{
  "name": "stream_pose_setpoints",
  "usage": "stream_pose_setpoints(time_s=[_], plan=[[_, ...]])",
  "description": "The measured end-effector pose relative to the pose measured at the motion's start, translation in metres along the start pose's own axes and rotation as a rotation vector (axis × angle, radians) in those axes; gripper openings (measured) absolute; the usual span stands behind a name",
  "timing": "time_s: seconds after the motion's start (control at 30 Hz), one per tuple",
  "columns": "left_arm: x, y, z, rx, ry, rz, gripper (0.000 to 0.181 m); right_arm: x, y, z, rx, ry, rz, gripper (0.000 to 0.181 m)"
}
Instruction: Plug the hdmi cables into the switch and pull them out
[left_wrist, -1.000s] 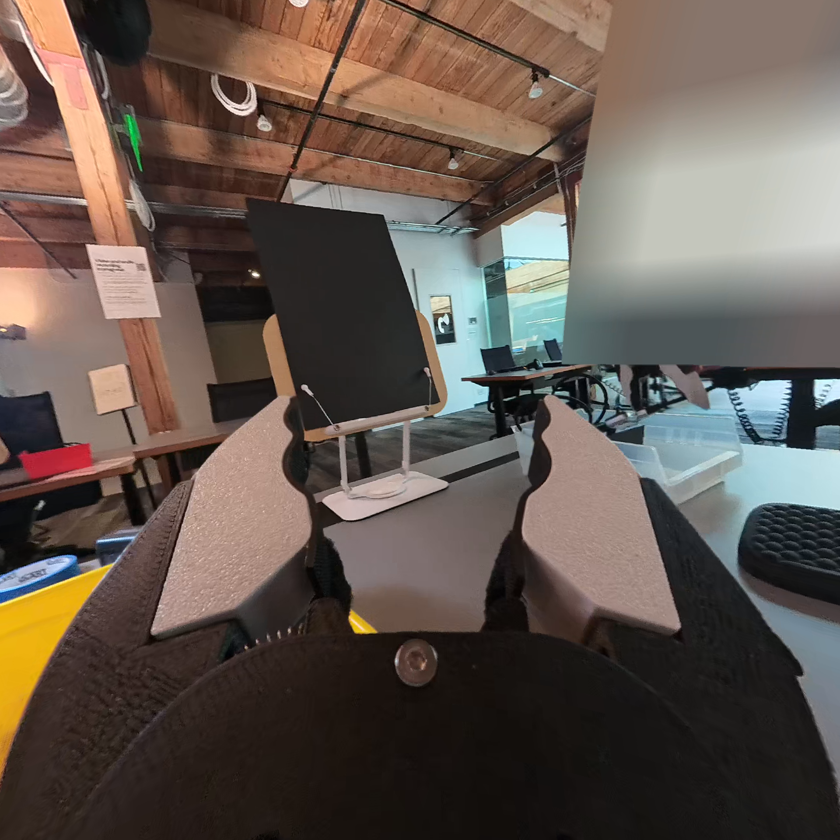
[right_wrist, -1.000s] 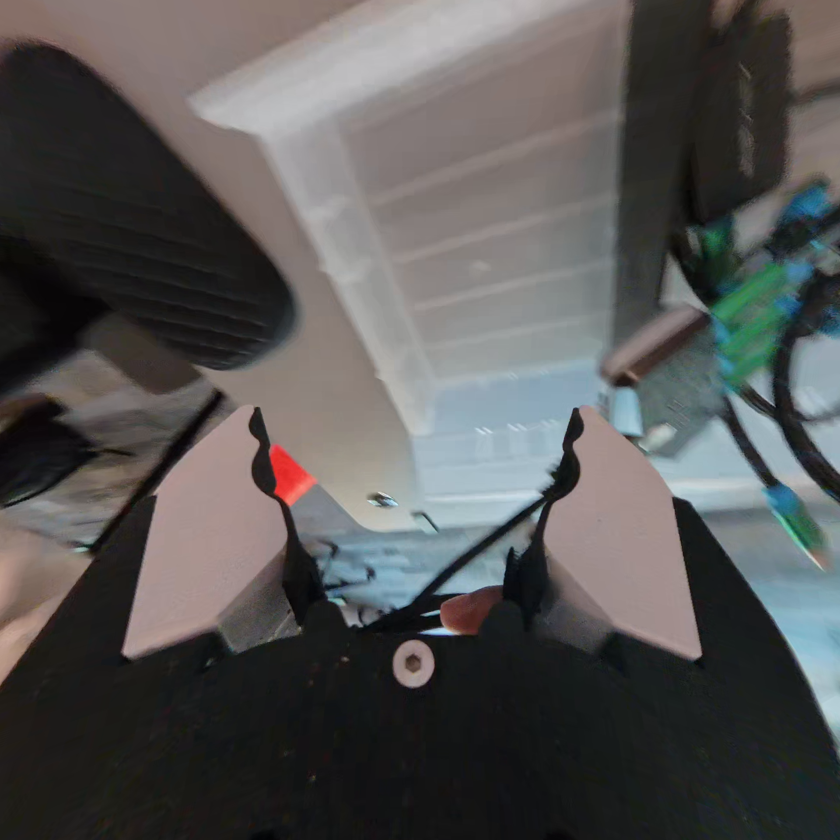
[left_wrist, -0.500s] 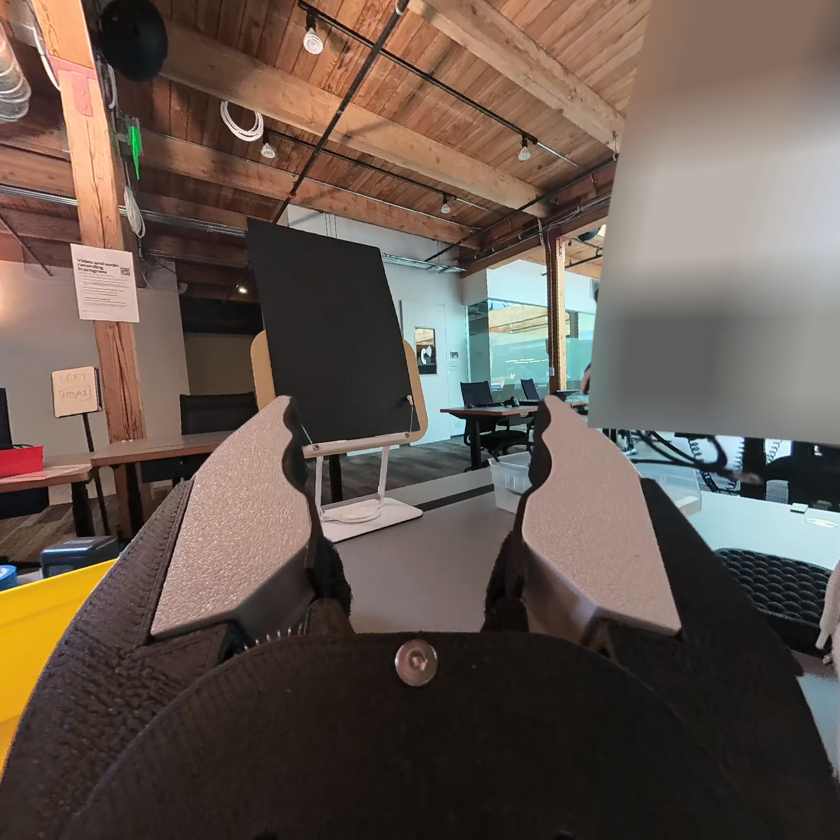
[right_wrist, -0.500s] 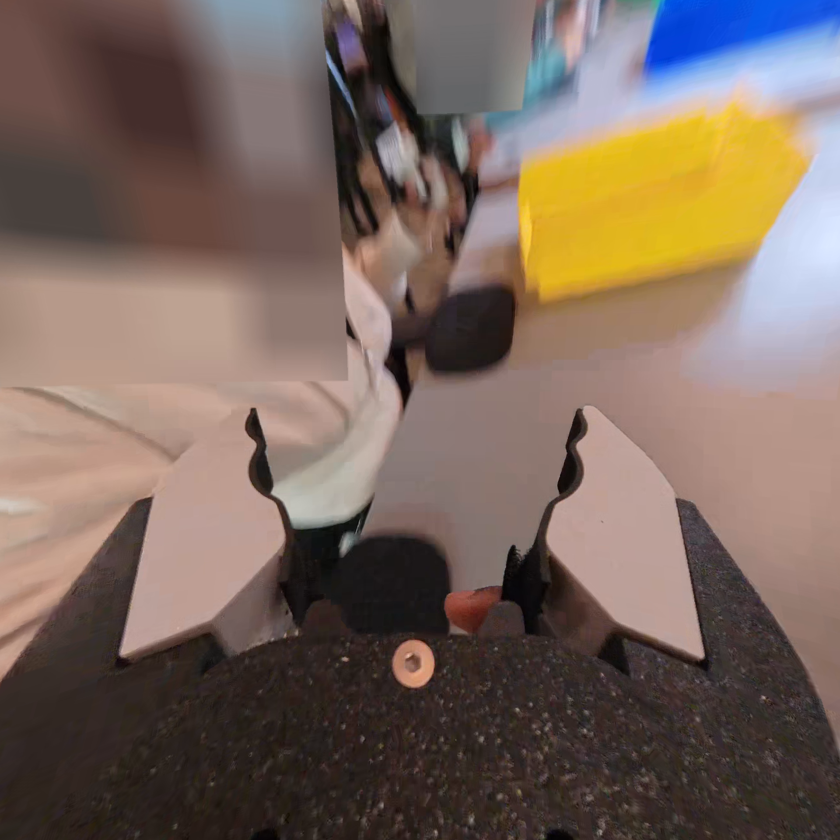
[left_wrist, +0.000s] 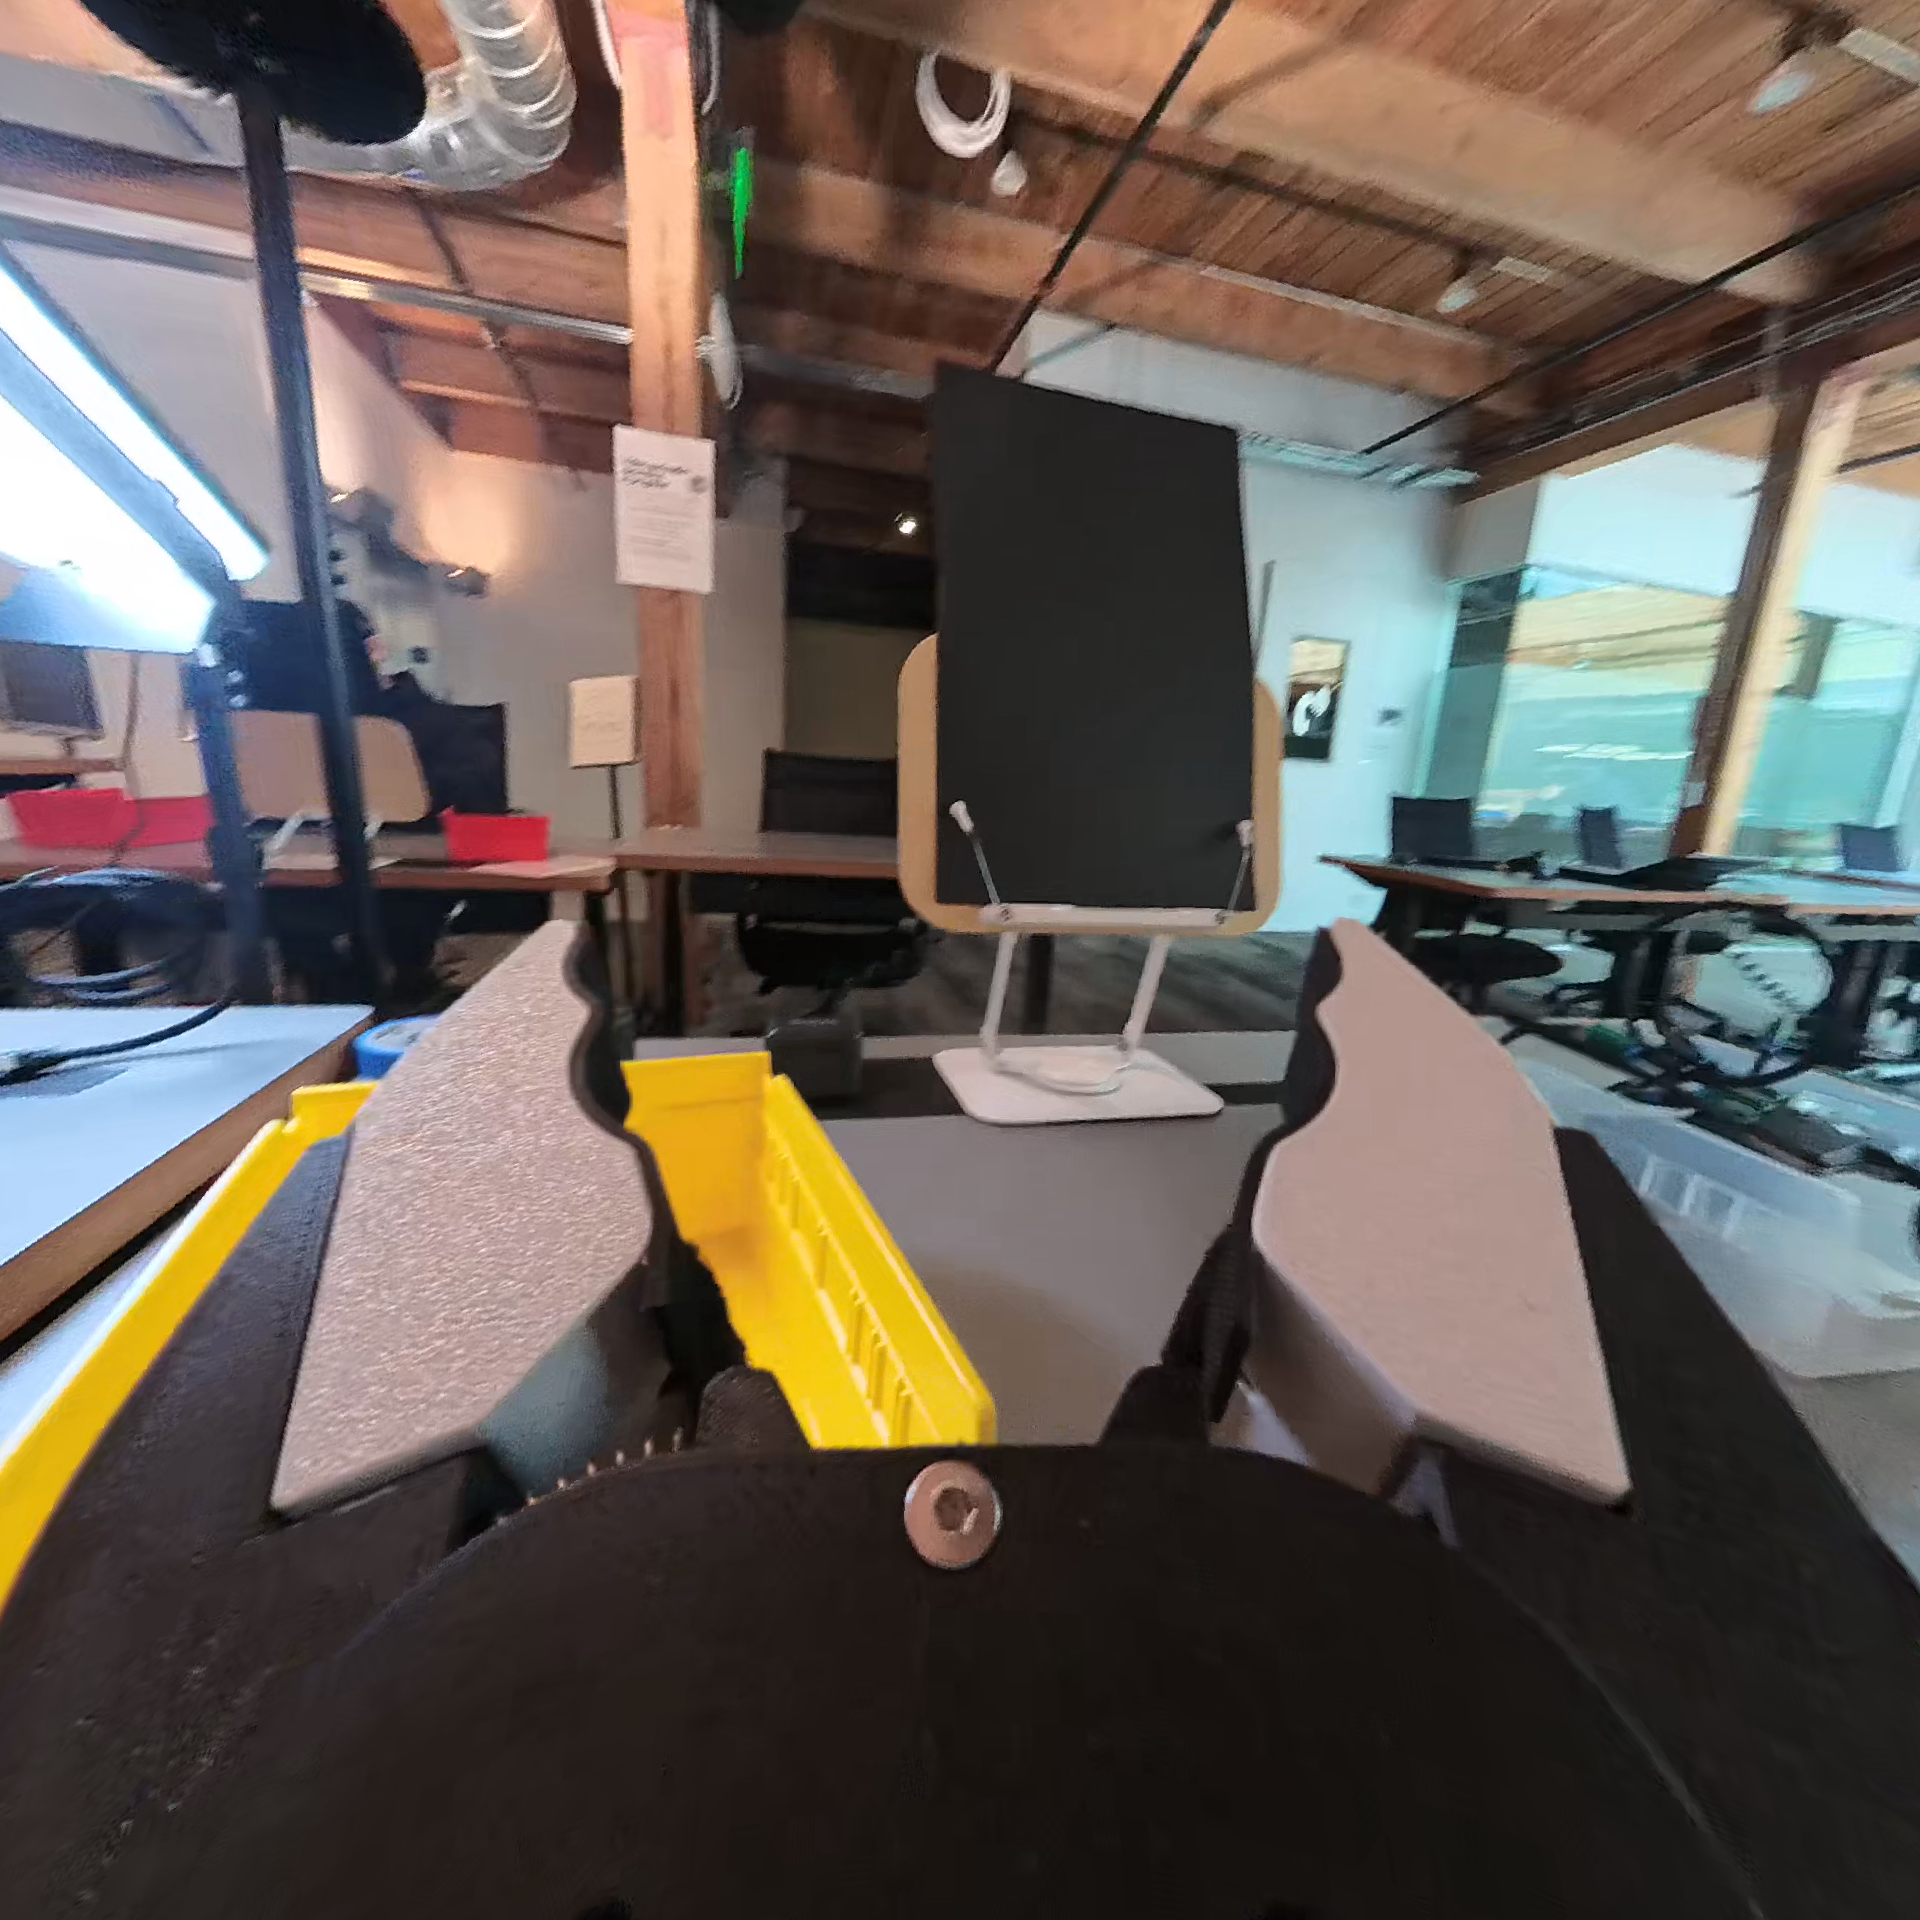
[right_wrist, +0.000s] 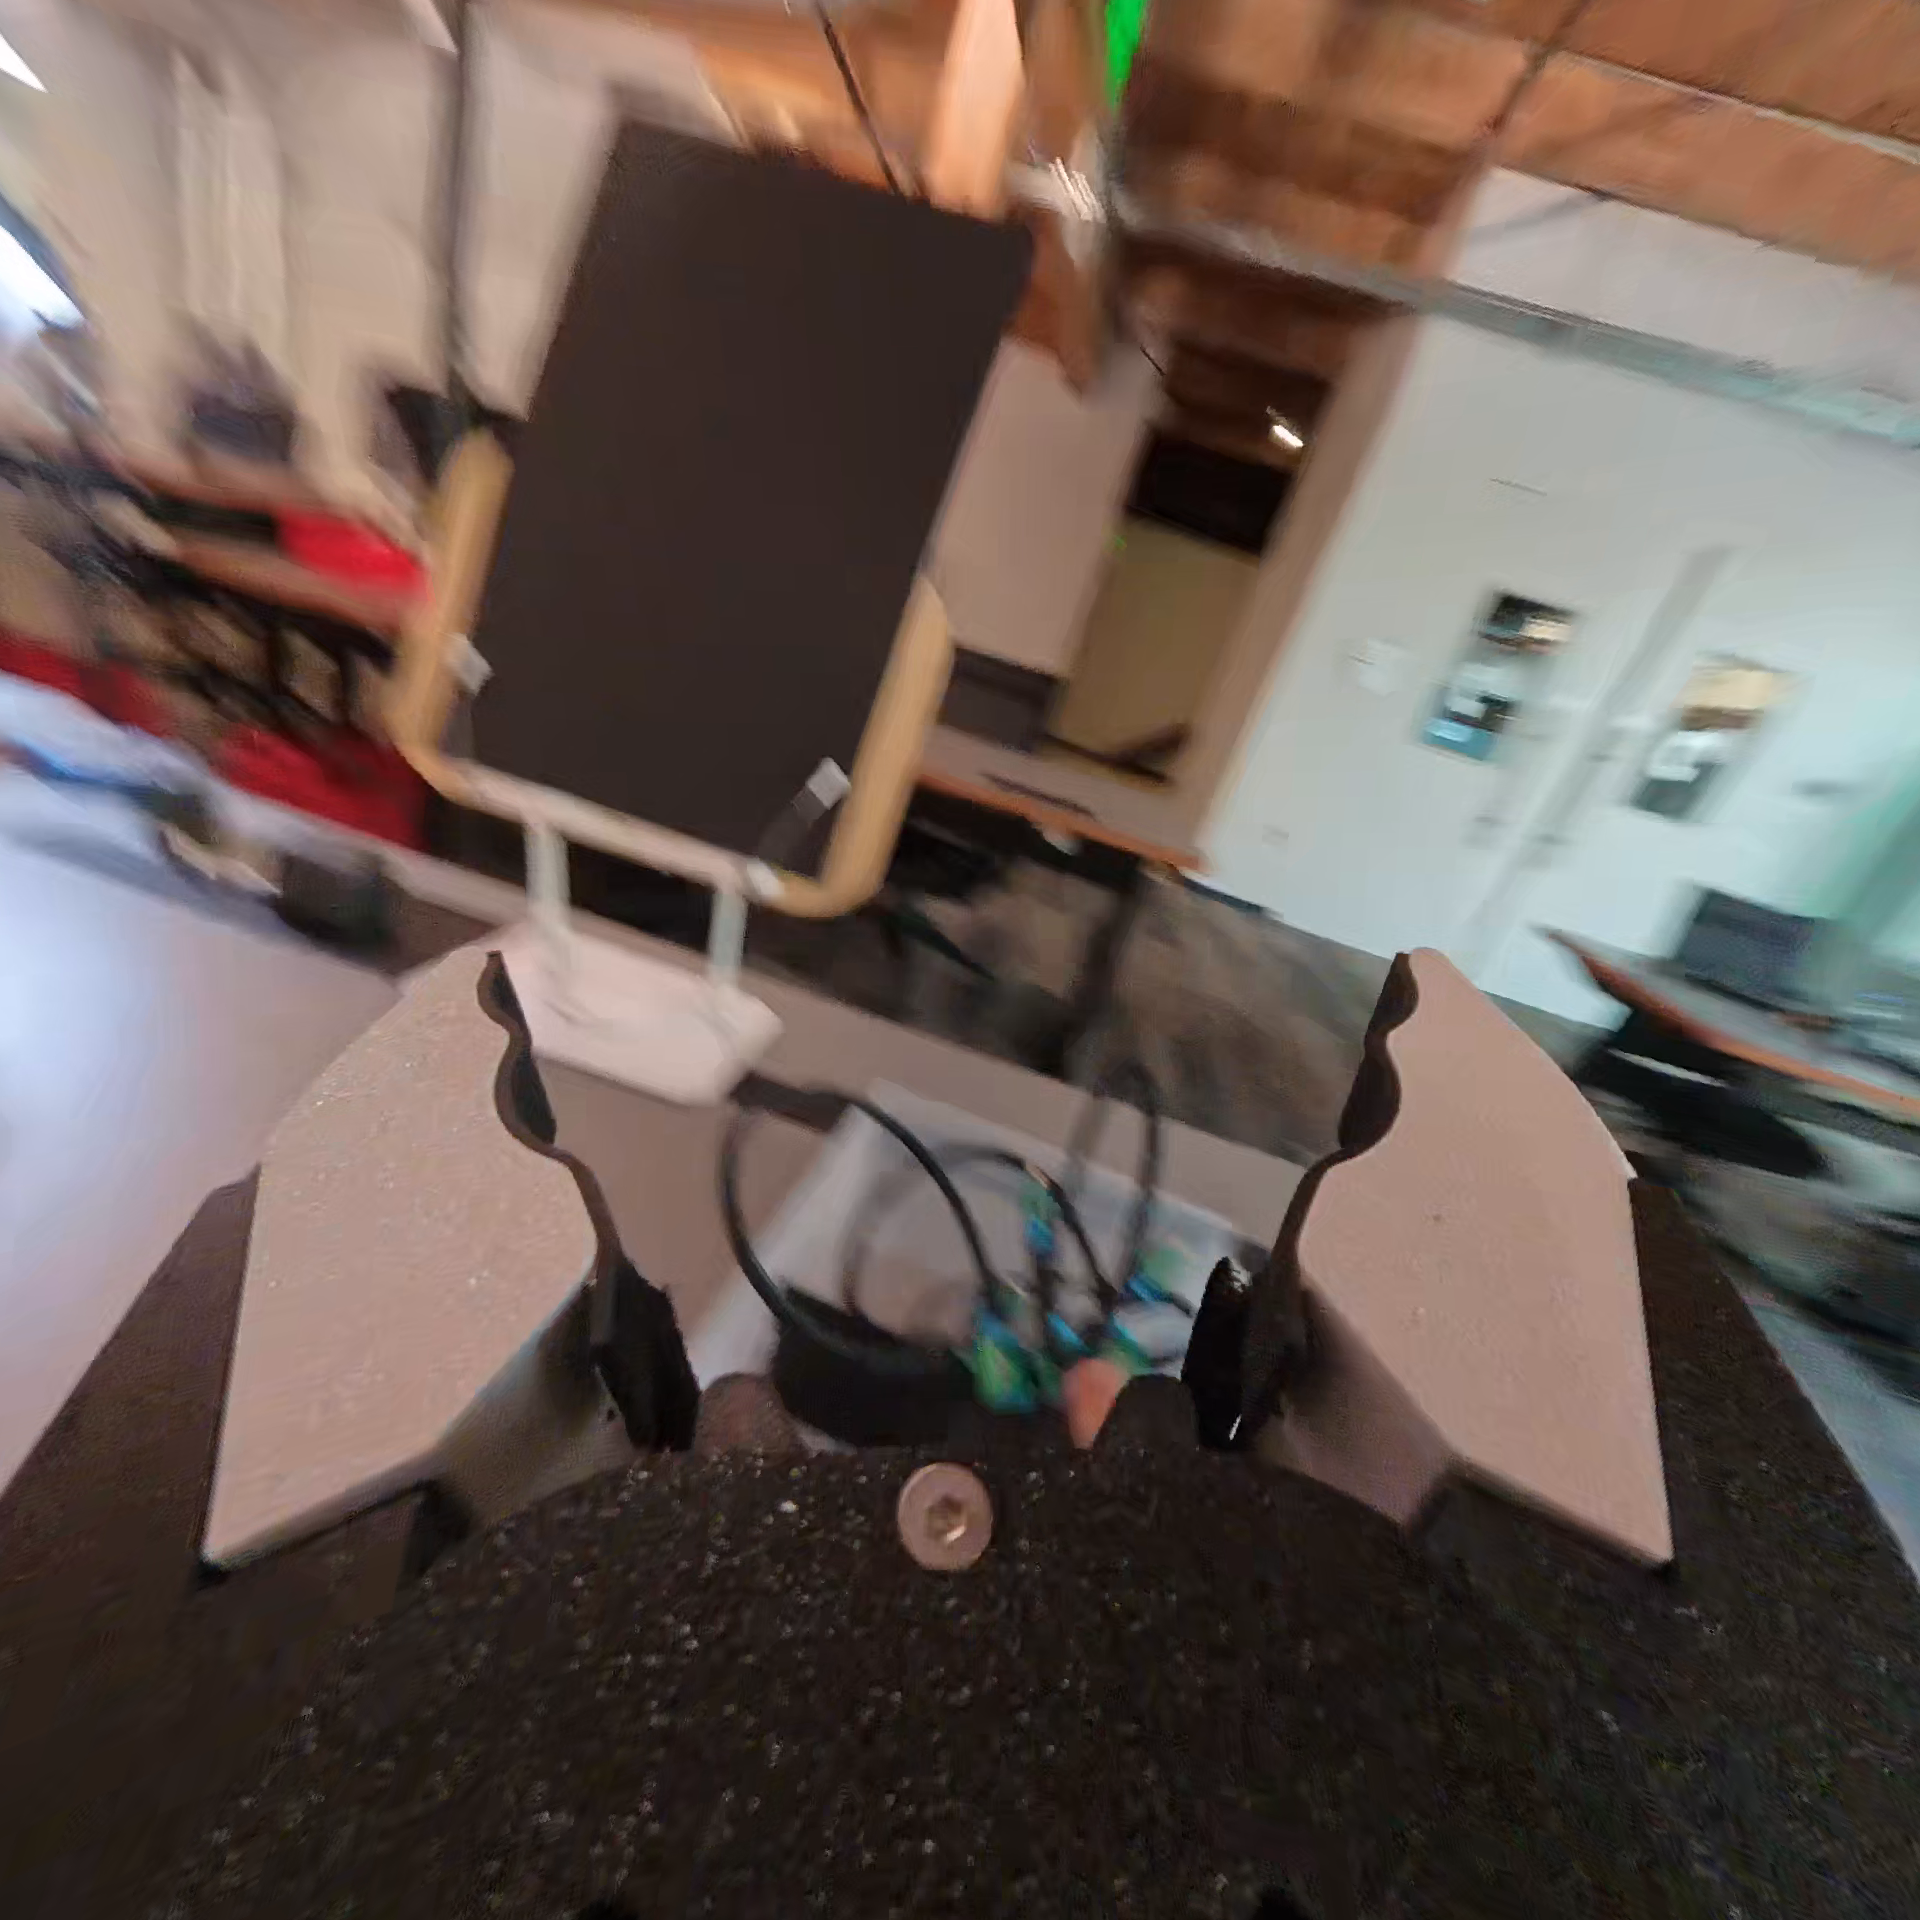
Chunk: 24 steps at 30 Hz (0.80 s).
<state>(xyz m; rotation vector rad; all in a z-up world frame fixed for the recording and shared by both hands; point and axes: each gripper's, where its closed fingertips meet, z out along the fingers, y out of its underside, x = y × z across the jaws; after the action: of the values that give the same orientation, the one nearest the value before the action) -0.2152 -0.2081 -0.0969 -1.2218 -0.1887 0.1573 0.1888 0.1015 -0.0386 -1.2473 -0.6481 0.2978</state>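
The hdmi cables (right_wrist: 1039, 1299) lie in a loose black tangle with blue and green plug ends inside a clear plastic bin (right_wrist: 831, 1164) on the grey table (left_wrist: 1039, 1226), and a dark boxy shape among them may be the switch (right_wrist: 862, 1382), though the right wrist view is too blurred to be sure. The right gripper (right_wrist: 951, 1049) hangs just above and short of that bin, its two pale fingers (right_wrist: 416, 1247) spread wide with nothing between them. Off to the other side, the left gripper (left_wrist: 951, 997) is also held wide apart and empty, pointing level across the table; under its left finger sits a yellow bin (left_wrist: 831, 1247). A corner of a clear bin (left_wrist: 1714, 1195) shows at the right edge of the left wrist view. Beyond both, near the far edge of the table, a black board (left_wrist: 1086, 665) stands propped on a white stand (left_wrist: 1075, 1086) with a tan backing. Behind that are desks, office chairs, a wooden post (left_wrist: 665, 416) and a timber ceiling
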Motion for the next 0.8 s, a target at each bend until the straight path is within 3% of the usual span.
stream_pose_setpoints(time_s=[0.07, 0.2, 0.33, 0.43, 0.53, 0.67, 0.7, 0.77, 0.8], plan=[[-0.004, 0.012, 0.005, -0.08, -0.06, 0.048, 0.142, 0.005, 0.024, -0.018, -0.125, 0.122, -0.156, 0.148], [0.005, 0.038, 0.011, -0.202, -0.059, 0.164, 0.145, 0.004, 0.085, -0.053, -0.414, 0.156, -0.233, 0.148], [0.013, 0.047, 0.014, -0.2, -0.019, 0.153, 0.144, 0.001, 0.166, -0.09, -0.74, 0.014, -0.087, 0.148], [0.013, 0.048, 0.017, -0.199, 0.001, 0.112, 0.143, 0.017, 0.197, -0.11, -0.752, -0.014, 0.006, 0.146], [0.013, 0.048, 0.019, -0.183, 0.016, 0.072, 0.142, 0.032, 0.232, -0.132, -0.855, -0.035, 0.117, 0.12], [0.013, 0.05, 0.021, -0.175, 0.026, 0.044, 0.139, 0.029, 0.273, -0.134, -0.927, -0.06, 0.213, 0.1], [0.014, 0.051, 0.022, -0.177, 0.029, 0.044, 0.138, 0.029, 0.283, -0.135, -0.963, -0.062, 0.209, 0.088], [0.015, 0.052, 0.022, -0.185, 0.031, 0.057, 0.138, 0.029, 0.297, -0.139, -1.037, -0.085, 0.19, 0.032], [0.014, 0.052, 0.021, -0.19, 0.032, 0.068, 0.137, 0.031, 0.295, -0.138, -1.049, -0.071, 0.197, 0.024]])
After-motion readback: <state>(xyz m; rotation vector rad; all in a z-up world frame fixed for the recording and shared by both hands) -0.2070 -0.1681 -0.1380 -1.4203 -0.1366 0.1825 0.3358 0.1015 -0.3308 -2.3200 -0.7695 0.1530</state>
